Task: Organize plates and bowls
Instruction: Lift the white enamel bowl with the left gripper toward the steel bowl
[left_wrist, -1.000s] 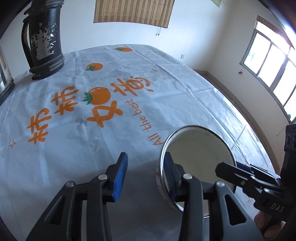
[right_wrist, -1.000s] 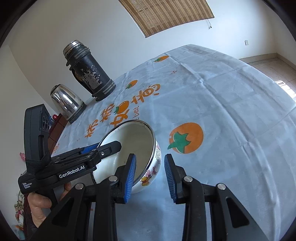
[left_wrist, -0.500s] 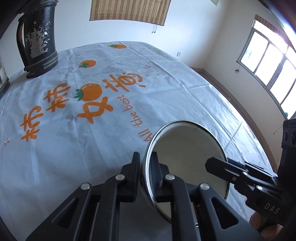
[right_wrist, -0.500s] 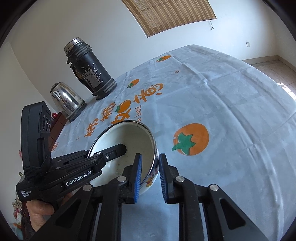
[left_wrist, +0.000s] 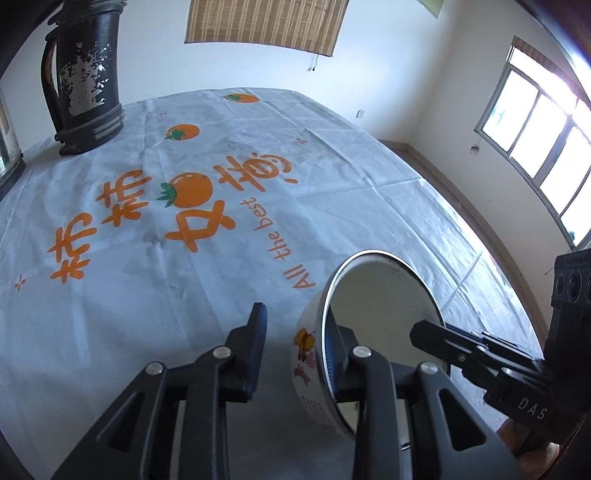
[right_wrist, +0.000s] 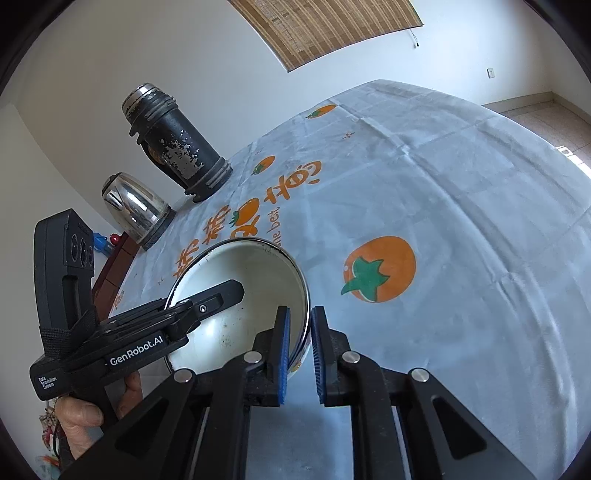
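A white enamel bowl (right_wrist: 240, 295) with a steel rim and a flower print sits tilted on the tablecloth; it also shows in the left wrist view (left_wrist: 380, 325). My right gripper (right_wrist: 299, 350) is shut on the bowl's near rim, one pad inside and one outside. My left gripper (left_wrist: 295, 350) is open and straddles the opposite rim: its right finger (left_wrist: 334, 354) is inside the bowl, its left finger (left_wrist: 256, 339) stands apart outside. No plates are in view.
A white tablecloth (left_wrist: 184, 206) with orange fruit prints and lettering covers the table. A black thermos (right_wrist: 173, 144) and a steel kettle (right_wrist: 135, 206) stand at the far left. The table edge drops to the floor (left_wrist: 458, 184) on the right.
My left gripper, shut on the bowl's rim half a second ago, has opened again. My right gripper closed onto the other rim and still holds it. The bowl stays tilted.
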